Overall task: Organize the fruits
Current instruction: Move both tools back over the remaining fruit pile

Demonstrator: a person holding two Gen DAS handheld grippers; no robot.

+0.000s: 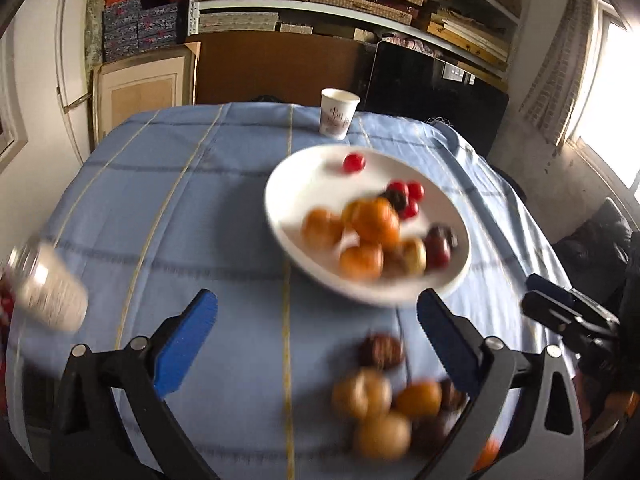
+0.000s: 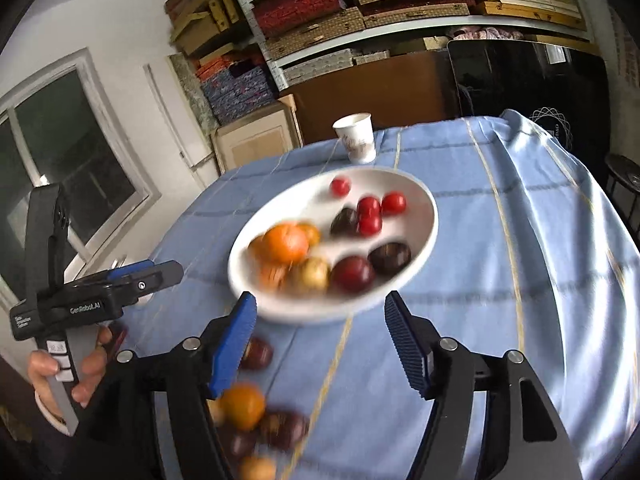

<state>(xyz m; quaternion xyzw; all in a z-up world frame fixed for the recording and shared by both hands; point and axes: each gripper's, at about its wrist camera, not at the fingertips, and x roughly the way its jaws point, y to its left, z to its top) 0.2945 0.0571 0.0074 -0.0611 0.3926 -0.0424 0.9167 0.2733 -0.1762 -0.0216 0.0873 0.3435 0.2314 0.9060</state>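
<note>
While both wrist views are blurred, the left gripper (image 1: 316, 320) and the right gripper (image 2: 320, 332) stand spread with nothing between their blue pads. The round white plate (image 2: 416, 196) on the blue checked tablecloth (image 1: 180, 200) carries orange, red and dark fruits (image 2: 286, 242). More loose fruits (image 1: 380, 412) lie on the cloth near the grippers, and a white paper cup (image 1: 338, 114) stands beyond the plate.

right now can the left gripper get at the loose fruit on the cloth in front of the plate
Probably yes. The left gripper stands open and empty, and the loose fruit lies on the cloth just below and between its fingers, short of the white plate. Nothing covers it; the right gripper stands off to the side.
</note>
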